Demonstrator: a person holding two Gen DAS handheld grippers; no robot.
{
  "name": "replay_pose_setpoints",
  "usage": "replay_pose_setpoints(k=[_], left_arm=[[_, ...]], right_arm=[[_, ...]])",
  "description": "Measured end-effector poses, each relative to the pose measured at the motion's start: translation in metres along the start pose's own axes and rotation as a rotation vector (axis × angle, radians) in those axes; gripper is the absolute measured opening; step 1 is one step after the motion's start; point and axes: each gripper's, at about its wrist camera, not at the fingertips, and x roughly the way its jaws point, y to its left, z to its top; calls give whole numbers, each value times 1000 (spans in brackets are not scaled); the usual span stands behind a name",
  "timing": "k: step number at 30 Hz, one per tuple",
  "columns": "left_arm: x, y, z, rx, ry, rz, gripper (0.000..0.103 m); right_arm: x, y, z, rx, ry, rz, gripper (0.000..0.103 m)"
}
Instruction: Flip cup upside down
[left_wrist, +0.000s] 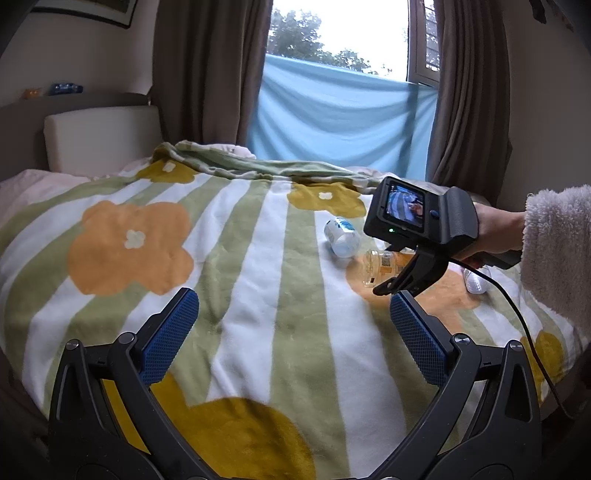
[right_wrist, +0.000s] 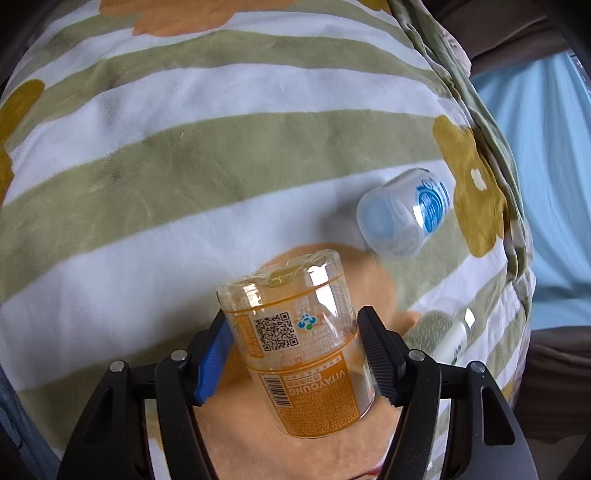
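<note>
The clear plastic cup with the orange label (right_wrist: 299, 347) is looking empty and is hanging over the flowery striped blanket (right_wrist: 184, 184). The right gripper (right_wrist: 295, 354) is squeezing its sides. The left gripper (left_wrist: 293, 334) is gaping wide, holding nothing.

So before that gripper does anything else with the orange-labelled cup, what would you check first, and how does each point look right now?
1. Right gripper closed on the orange cup: ok, a finger presses each side.
2. Grip placement: ok, fingers sit around mid-body, not at an end.
3. Cup off the blanket: cannot tell; its near end is hidden low in the right wrist view.
4. Room to turn: ok on the left; the blue-labelled cup and a clear cup lie to the right, apart from it.
5. Left gripper out of the way: ok, open, empty, away from the cups.
</note>
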Motion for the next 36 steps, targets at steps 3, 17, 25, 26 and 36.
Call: replay_pose_setpoints(k=[3,17,25,26,36], left_arm=[[-4,0,-2,-9,3,-25,103],[-26,-11,-4,7,-33,-112,103],[-32,-3,-4,-14,-38,-116,103],[-32,-2,-5,-17,-38,-117,103],[-27,0,-1,-26,-6,-118,103]], right_arm=[[-11,12,-22,47,73,-3,63],[-11,40,-91,461,206,262,63],[9,26,-99,687,243,345,63],[10,26,-99,692,247,339,63],[9,16,-108,729,153,350,90]])
